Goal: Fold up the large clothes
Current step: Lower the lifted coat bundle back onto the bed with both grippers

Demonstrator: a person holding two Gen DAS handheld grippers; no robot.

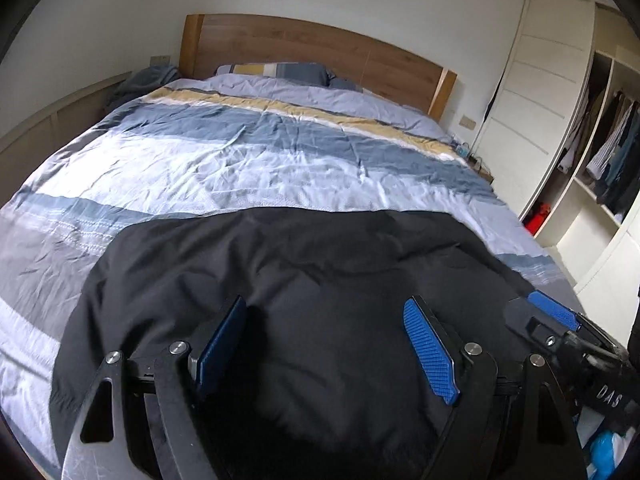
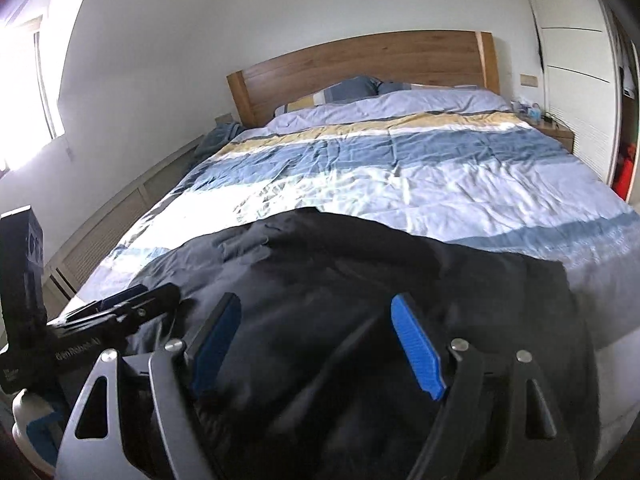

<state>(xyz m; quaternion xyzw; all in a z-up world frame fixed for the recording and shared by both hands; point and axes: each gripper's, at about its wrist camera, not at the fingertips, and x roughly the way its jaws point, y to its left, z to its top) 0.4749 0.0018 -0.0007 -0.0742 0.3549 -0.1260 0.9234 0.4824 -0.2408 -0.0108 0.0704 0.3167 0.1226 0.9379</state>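
A black garment (image 1: 288,280) lies spread on the near end of the striped duvet (image 1: 224,160), crumpled (its exact type cannot be told). The left gripper (image 1: 332,344) hovers just above it, jaws spread, holding nothing. The right gripper (image 2: 320,340) is likewise agape over the cloth. A wooden headboard (image 1: 304,52) stands beyond.
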